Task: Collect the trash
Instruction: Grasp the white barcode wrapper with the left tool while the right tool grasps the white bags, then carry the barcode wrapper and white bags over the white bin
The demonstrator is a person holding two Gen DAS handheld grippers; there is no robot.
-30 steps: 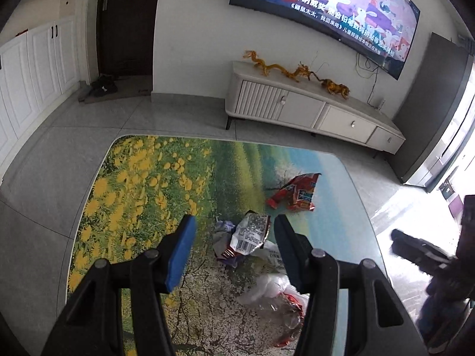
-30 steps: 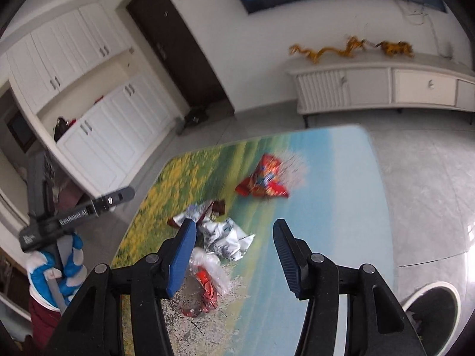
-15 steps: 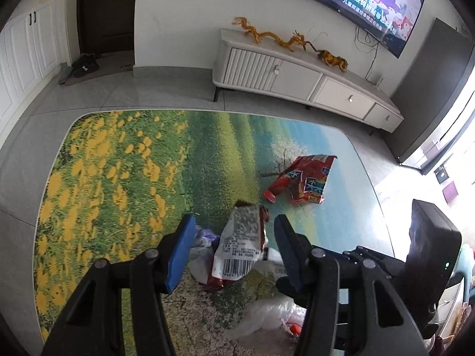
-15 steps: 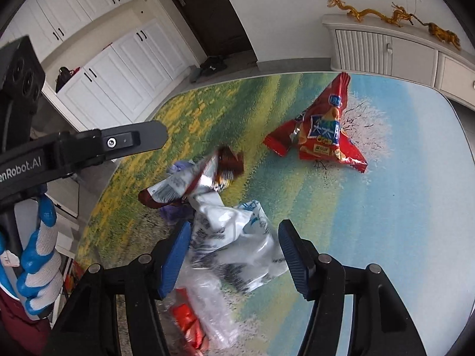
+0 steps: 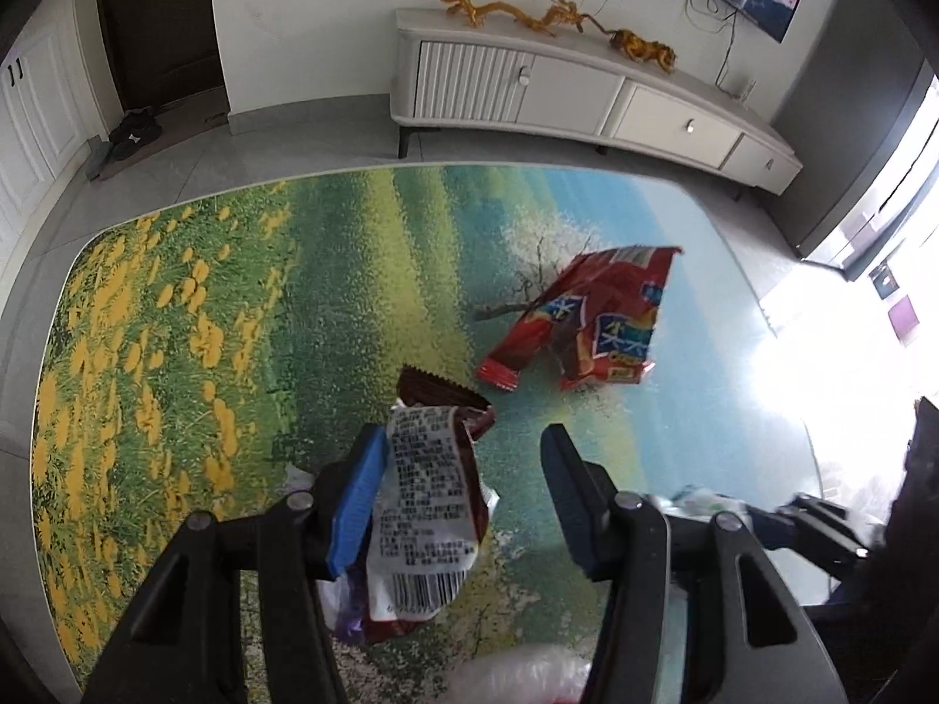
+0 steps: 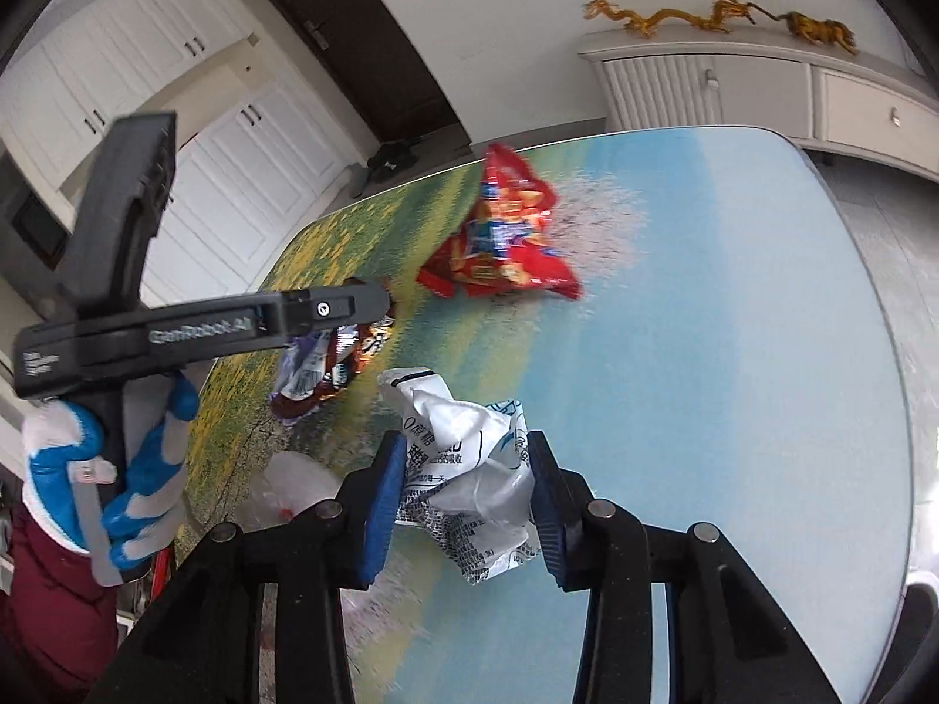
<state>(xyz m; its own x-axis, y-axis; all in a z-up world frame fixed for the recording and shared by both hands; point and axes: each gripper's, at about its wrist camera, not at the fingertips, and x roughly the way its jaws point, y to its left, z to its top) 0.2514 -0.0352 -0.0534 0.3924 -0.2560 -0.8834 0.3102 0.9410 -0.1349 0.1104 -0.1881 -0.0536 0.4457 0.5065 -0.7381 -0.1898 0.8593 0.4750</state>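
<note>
A table (image 5: 176, 322) with a printed landscape carries scattered litter. My left gripper (image 5: 463, 440) is open over a dark red wrapper (image 5: 422, 498) with a barcode. The wrapper leans on the left pad and stays apart from the right one. My right gripper (image 6: 466, 452) has its jaws closing on a crumpled white wrapper (image 6: 469, 469), both pads touching it. A red snack bag (image 5: 593, 317) (image 6: 499, 252) lies farther out. A gloved hand (image 6: 135, 469) holds the left gripper above the dark wrapper (image 6: 328, 369) in the right wrist view.
A clear plastic bag (image 5: 528, 669) (image 6: 293, 481) lies at the near edge of the pile. Beyond the table stand a white TV cabinet (image 5: 557, 88) with dragon ornaments, a dark door (image 6: 364, 41) and white cupboards (image 6: 176, 117). The table's blue half (image 6: 733, 352) is bare.
Both grippers came down toward the pile. The right jaws narrowed round the white wrapper. The left gripper moved in over the barcode wrapper, which now sits between its fingers.
</note>
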